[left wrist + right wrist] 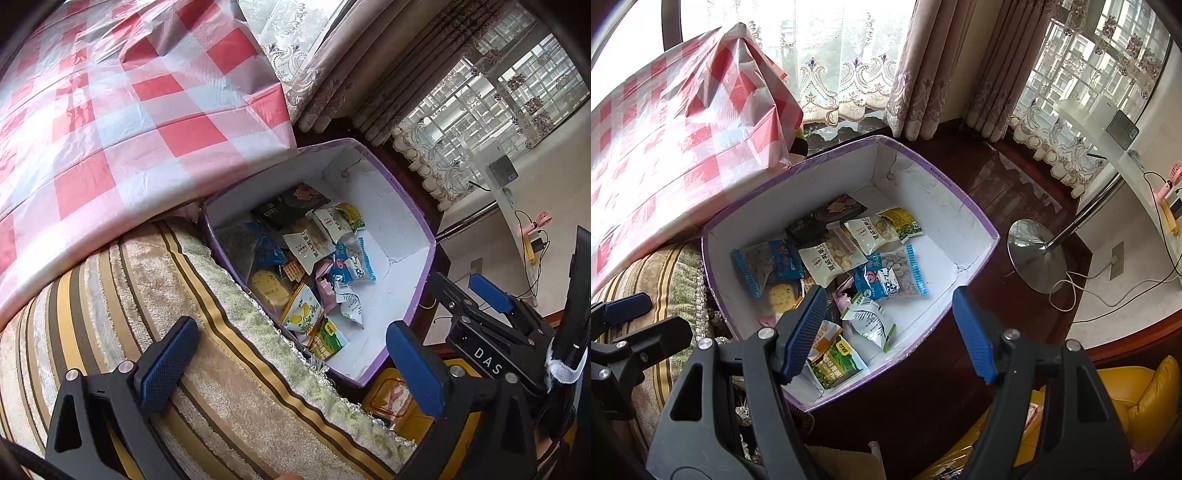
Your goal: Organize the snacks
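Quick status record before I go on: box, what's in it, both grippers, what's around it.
box: purple-rimmed box, open top, white inside
contents: loose snack packets, heaped toward the cushion side, far end bare
left gripper: open, empty, over the striped cushion and the box's edge
right gripper: open, empty, above the box's near end
beside box: checked plastic sheet, lamp base

Both grippers, left gripper (291, 354) and right gripper (890, 332), are black frames with ribbed blue pads, silver screws, "DAS" lettering.
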Tool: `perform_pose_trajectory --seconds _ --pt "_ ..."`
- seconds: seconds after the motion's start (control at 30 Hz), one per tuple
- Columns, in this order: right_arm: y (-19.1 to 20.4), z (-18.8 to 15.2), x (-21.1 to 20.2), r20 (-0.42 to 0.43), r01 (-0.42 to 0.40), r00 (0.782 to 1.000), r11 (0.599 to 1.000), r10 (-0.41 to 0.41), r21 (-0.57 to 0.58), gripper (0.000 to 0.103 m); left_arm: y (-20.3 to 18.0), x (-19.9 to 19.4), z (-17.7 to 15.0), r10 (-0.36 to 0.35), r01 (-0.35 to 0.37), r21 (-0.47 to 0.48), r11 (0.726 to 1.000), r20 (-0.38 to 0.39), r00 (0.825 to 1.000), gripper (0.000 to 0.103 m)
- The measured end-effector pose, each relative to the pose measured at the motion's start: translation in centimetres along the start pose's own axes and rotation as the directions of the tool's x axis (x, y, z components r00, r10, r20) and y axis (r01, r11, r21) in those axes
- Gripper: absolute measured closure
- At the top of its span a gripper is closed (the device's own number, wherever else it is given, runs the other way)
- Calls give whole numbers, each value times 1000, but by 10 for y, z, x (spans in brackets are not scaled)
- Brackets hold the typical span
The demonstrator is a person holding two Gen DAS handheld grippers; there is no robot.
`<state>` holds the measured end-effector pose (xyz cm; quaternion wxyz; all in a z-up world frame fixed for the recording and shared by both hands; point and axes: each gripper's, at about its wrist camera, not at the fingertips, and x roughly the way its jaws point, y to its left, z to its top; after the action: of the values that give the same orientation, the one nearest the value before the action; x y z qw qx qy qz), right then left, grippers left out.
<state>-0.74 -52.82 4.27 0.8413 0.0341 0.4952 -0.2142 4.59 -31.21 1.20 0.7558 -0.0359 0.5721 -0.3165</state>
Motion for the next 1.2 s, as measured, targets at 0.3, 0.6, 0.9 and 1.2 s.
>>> perform_pose_trajectory --seconds 0.3,0.6,0.9,1.2 --pt "0 0 1 -3 -6 1000 1000 6 -4 30 0 -1 0 0 0 0 1000 0 1000 1" --pt "0 -1 2 -6 -9 1000 1000 9 -4 29 0 -1 0 0 0 -1 1000 0 1000 1" --pt "0 0 1 -5 -11 1000 1000 11 -6 29 0 0 0 1 -1 1 1000 -1 1000 1" --pt "1 -1 1 -10 -14 1000 1000 14 -7 29 -1 1 0 3 -3 0 1000 -1 1000 1"
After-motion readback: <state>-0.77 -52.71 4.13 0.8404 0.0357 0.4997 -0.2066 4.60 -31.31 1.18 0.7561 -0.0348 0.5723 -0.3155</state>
